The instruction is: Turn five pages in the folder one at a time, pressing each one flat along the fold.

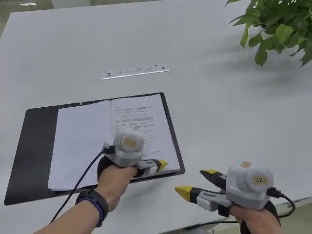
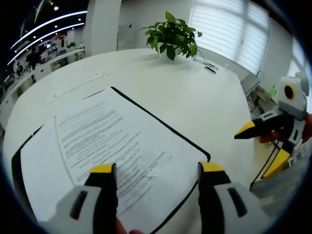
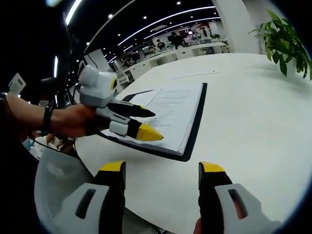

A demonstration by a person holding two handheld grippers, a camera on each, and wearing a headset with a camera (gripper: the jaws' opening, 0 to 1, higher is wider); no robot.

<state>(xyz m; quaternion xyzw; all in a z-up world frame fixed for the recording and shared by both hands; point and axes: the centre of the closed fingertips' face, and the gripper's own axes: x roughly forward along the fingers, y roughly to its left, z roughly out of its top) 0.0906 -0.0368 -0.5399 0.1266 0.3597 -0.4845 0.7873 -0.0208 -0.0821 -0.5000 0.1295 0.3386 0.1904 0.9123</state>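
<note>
At left, open on the white table [image 1: 219,97], black folder [image 1: 29,146] with printed page [image 1: 139,122] up. Over that page's near right corner, left gripper [image 2: 157,168], jaws wide apart. Right of the folder, above bare table, right gripper [image 1: 197,182], jaws likewise wide. Far right, plant [image 1: 278,24].

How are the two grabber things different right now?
The left gripper is over the folder's printed page, near its corner; the right gripper is over bare table beside the folder. In the head view the left gripper points rightward, the right gripper leftward. Both are open, with yellow tips.
</note>
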